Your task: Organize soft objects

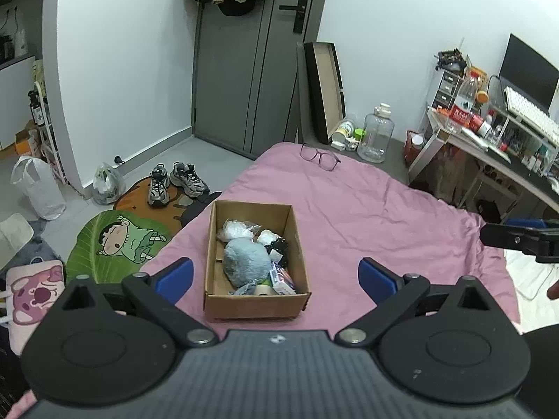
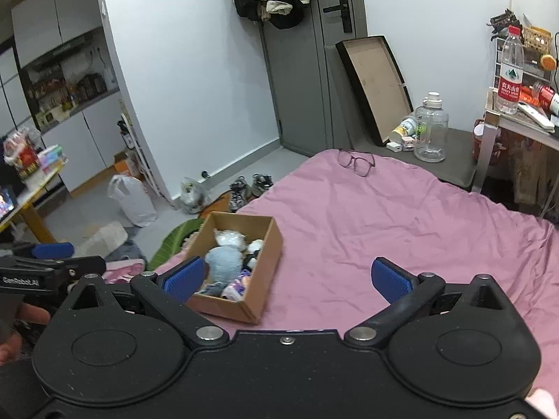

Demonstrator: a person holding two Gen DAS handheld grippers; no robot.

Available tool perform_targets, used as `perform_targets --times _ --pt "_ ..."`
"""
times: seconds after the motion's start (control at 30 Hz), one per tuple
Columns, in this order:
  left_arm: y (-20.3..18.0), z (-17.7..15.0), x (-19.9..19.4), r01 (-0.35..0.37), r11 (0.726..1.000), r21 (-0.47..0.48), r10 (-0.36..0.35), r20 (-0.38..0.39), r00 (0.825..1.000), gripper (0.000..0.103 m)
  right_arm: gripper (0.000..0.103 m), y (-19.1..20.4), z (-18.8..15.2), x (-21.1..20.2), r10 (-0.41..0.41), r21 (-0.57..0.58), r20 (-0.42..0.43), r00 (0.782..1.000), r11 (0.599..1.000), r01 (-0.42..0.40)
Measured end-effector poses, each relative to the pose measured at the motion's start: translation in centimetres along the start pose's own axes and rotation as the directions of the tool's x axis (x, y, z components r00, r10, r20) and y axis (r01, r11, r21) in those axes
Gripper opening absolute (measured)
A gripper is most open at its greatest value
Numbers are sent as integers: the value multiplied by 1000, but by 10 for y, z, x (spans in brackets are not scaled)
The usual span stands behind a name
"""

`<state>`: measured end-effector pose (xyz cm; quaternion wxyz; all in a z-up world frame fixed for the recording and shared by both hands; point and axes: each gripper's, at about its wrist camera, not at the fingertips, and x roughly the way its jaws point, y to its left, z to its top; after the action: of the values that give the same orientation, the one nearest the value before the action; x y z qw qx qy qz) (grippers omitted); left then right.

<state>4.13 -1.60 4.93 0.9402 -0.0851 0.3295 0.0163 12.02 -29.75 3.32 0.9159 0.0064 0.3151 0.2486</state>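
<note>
From the left wrist view, the cardboard box sits on the pink bedsheet with its long axis running away from the camera, short near wall facing the left gripper. The box lies between the two spread blue pads, just ahead of them; the jaws are wide apart and hold nothing. Inside, a grey plush toy lies lengthwise, with a white bundle beyond it and small packets near the front wall. Glasses rest at the far edge of the bed.

From the right wrist view, the box is angled, its long axis running up and to the right, lying ahead and left of the right gripper, partly behind the left pad. These jaws too gape wide, empty. The grey plush points along the box
</note>
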Motion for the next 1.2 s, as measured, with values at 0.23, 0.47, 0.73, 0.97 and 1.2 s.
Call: perform_targets --times 0.23,0.47,0.73,0.97,1.2 --pt "-6 -7 -25 22 999 -30 -21 40 999 103 103 6 -2 -17 45 34 5 999 998 -45" --pt "0 -15 -61 -19 996 -85 27 93 995 103 103 19 -7 -31 64 34 8 998 997 -64" --pt "2 -25 -80 -36 997 -70 43 107 993 103 103 23 -16 -46 85 49 14 996 995 -86" --pt "-8 -29 -82 -32 998 -50 37 108 993 103 103 18 -24 -54 79 69 22 997 994 -80" --pt "-18 -31 -81 -31 999 -27 33 102 994 103 103 10 -26 -61 66 80 25 998 994 -67"
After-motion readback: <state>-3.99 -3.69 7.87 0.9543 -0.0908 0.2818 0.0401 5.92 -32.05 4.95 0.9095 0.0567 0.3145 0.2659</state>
